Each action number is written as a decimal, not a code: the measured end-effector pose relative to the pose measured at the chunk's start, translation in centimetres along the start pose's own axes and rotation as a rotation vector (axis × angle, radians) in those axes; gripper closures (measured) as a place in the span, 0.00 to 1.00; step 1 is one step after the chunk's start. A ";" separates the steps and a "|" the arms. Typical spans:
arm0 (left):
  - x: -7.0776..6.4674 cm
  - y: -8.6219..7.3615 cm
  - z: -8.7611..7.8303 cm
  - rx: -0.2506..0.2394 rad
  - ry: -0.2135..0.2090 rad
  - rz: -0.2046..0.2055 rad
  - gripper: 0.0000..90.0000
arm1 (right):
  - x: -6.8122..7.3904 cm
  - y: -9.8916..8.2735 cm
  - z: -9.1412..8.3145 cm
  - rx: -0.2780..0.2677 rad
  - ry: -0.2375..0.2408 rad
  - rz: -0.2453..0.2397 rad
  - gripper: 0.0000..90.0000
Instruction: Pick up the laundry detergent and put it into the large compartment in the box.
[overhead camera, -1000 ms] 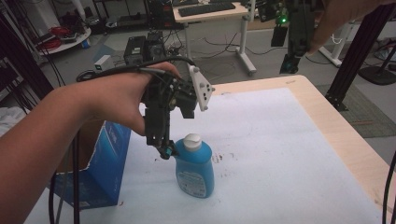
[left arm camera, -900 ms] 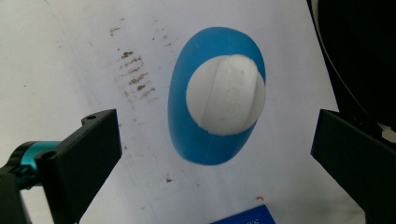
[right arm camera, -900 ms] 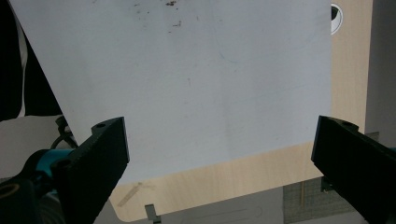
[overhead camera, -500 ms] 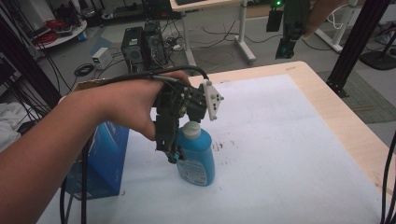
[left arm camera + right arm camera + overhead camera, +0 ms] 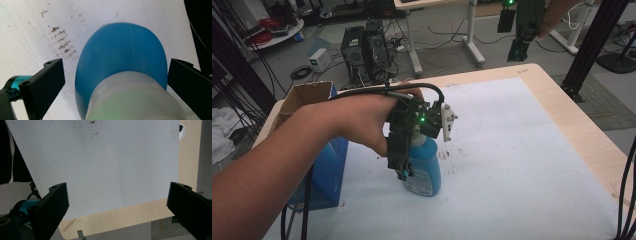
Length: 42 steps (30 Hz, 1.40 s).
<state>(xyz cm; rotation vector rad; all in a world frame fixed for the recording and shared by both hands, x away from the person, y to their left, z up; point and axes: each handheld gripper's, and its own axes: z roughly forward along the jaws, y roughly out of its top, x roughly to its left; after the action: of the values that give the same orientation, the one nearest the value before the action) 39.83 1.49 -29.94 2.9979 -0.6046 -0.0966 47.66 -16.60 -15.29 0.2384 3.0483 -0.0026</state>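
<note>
Directly below the released left tool [image 5: 113, 82], the upright blue bottle [image 5: 122, 62] stands centred between its spread jaws, touching neither.

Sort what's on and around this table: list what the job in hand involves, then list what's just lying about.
In the job:
- blue bottle with white cap
- left gripper, jaws open either side of the cap

Lying about:
- blue cardboard box, open, left of the bottle
- white sheet on the table
- right gripper, open, held over the table's edge
</note>
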 end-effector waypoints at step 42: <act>-0.2 0.3 0.1 0.036 0.003 0.009 0.32 | -0.1 0.6 0.6 0.005 0.008 -0.001 0.03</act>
<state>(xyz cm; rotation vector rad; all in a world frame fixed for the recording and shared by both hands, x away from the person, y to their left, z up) 39.51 1.31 -29.97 3.0293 -0.6255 -0.0818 47.88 -16.05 -15.84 0.2374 3.0571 -0.0095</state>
